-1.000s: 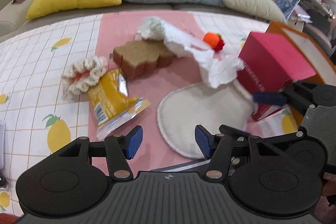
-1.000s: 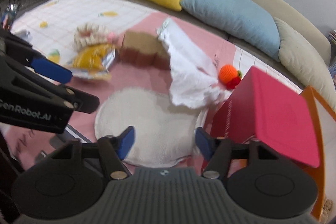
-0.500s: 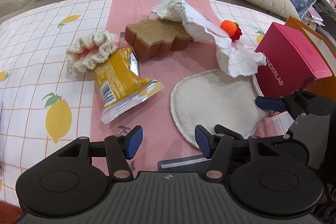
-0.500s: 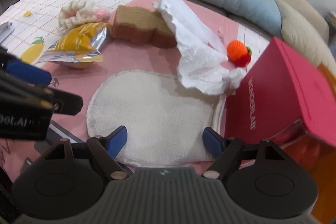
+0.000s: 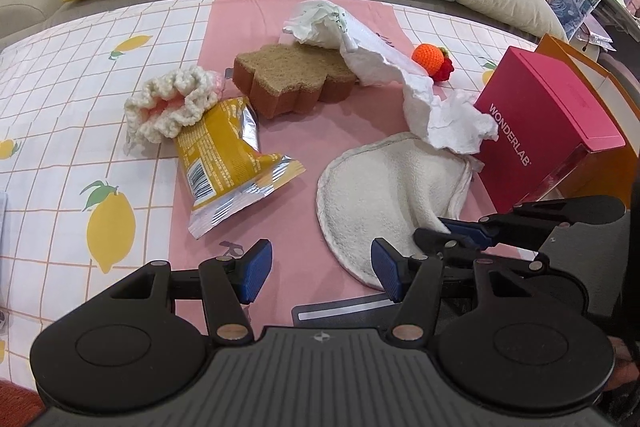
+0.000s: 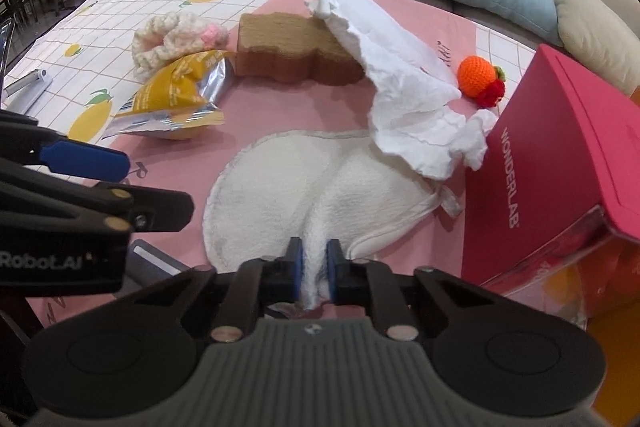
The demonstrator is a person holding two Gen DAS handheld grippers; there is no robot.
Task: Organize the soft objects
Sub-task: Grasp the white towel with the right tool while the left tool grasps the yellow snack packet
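One fluffy oval pad point(image 6: 280, 183) (pinched ridge) in right tool point(image 6: 313, 269).

1. Left gripper point(image 5: 316, 269) is held low, jaws spread wide with nothing between them.
2. Right gripper point(image 6: 313, 269) sits at the left one's 3 o'clock, jaws nearly closed, pinching a fold of white cloth point(image 6: 320, 183).

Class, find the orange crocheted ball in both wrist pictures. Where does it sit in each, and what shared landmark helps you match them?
Left wrist: orange crocheted ball sits upper right of centre, behind the white paper.
Right wrist: ball sits right of centre, upper half.
Shared landmark: the pink WONDERLAB box, just right of it in both.
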